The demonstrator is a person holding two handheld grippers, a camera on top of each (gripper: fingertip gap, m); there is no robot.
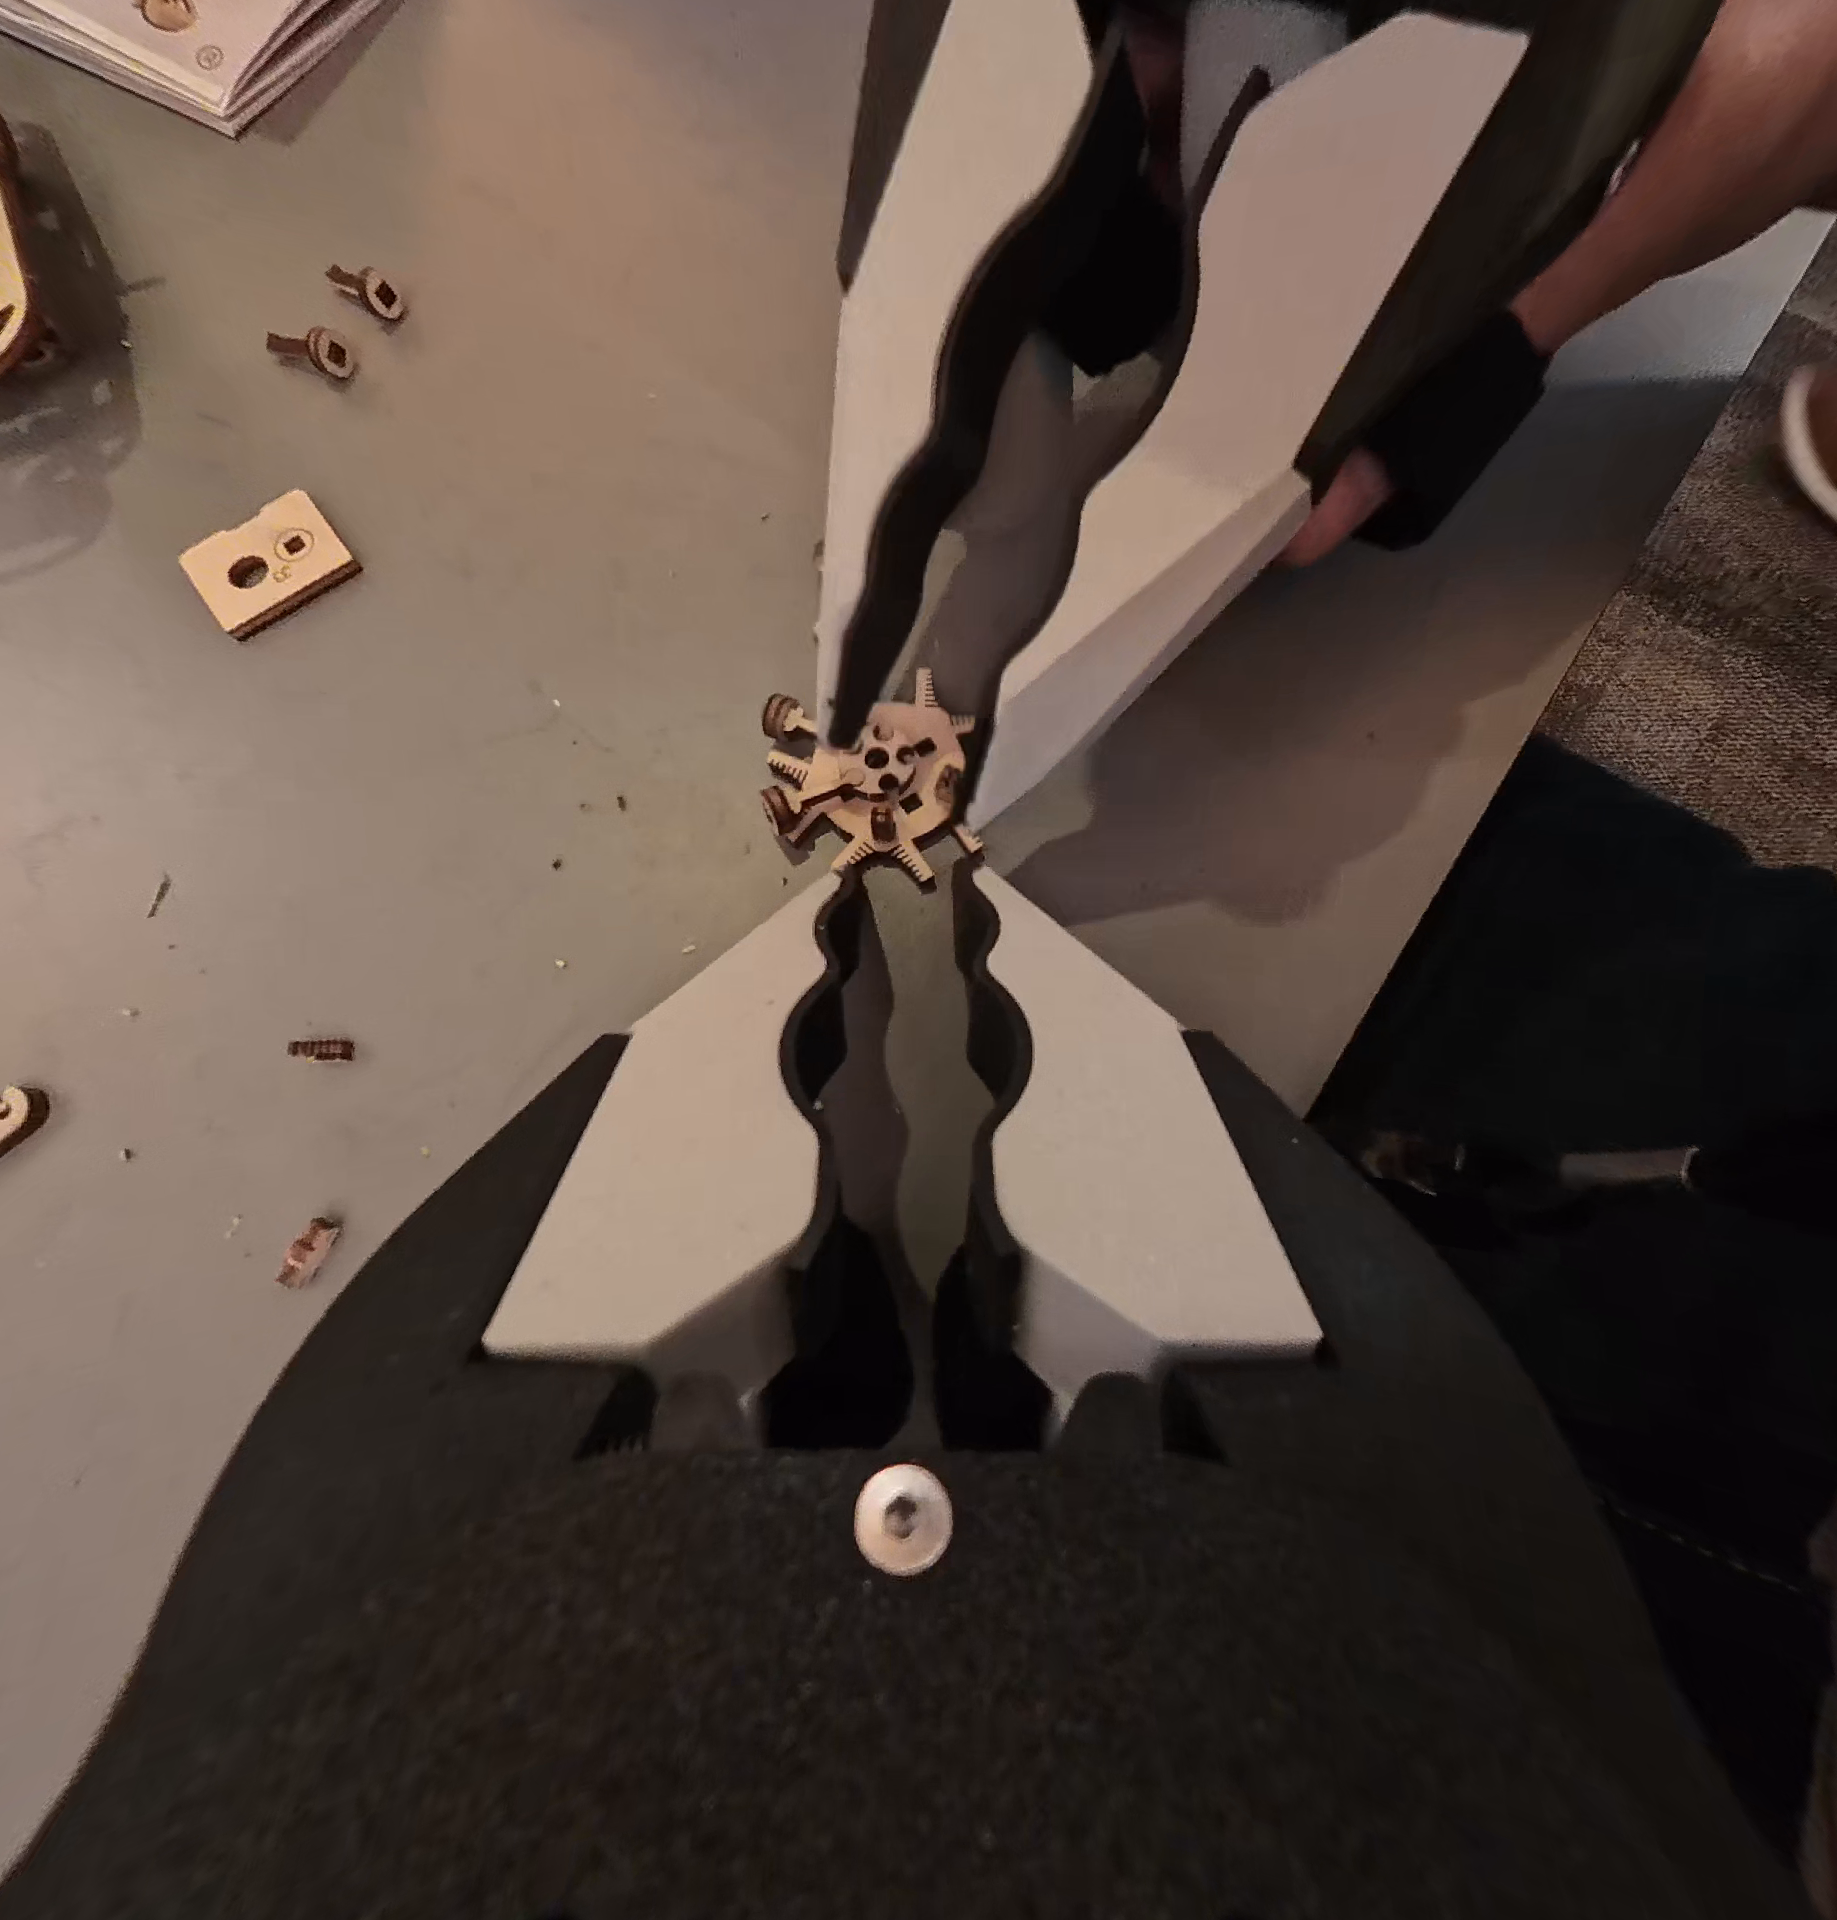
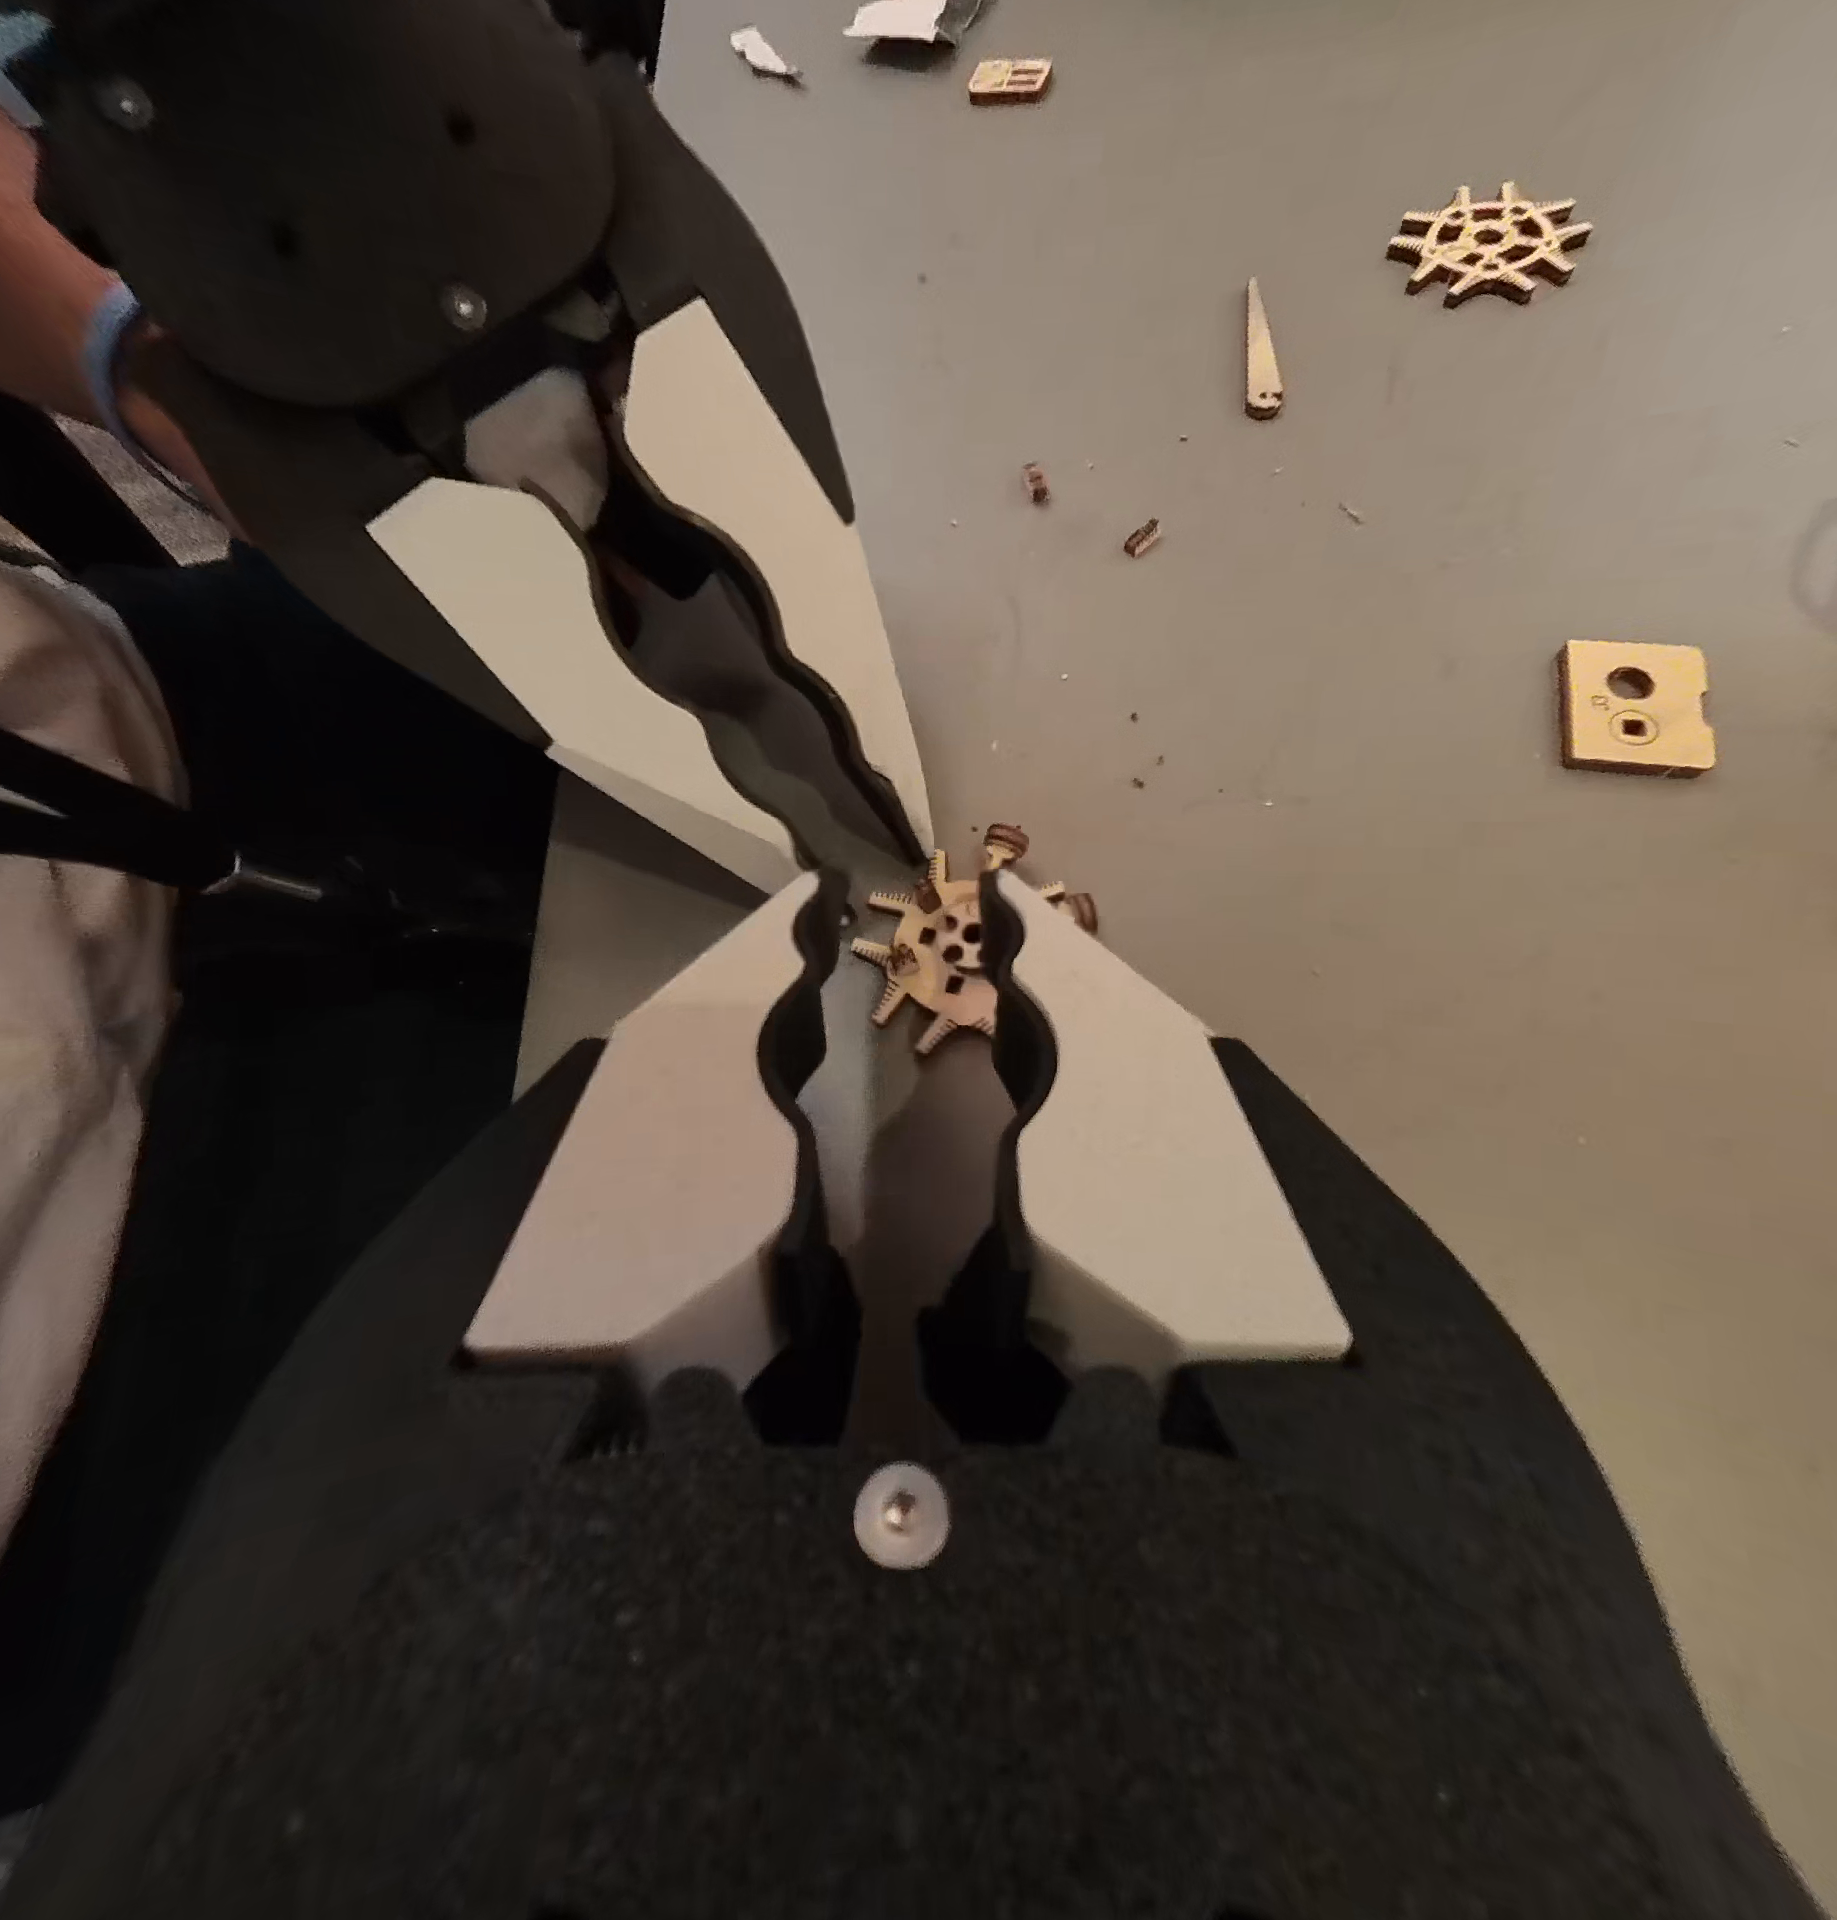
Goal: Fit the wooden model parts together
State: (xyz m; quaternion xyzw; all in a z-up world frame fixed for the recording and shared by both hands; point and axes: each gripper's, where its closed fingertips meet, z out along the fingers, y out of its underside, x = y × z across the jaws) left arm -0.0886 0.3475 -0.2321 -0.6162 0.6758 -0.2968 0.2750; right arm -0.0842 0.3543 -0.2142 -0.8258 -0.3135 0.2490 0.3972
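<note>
Right gripper (image 2: 914, 883) narrowly parted around pale round wooden hub (image 2: 945, 961) with toothed spokes, left gripper (image 1: 903, 883) narrowly parted at its edge

Both grippers nose to nose, low over the worktop.

Left gripper (image 1: 898, 883): fingers (image 1: 1080, 1101) parted a narrow gap, tips right at the near rim of the toothed wooden wheel (image 1: 878, 784), nothing visibly clamped. Right gripper (image 2: 914, 883): fingers (image 2: 1101, 1091) parted wider, straddling the wheel, right tip over its edge; grip unclear. Gloved right hand (image 1: 1413, 457) wraps the right gripper's body, bare forearm behind. Left forearm with a pale wristband (image 2: 109, 348) behind the left gripper.
</note>
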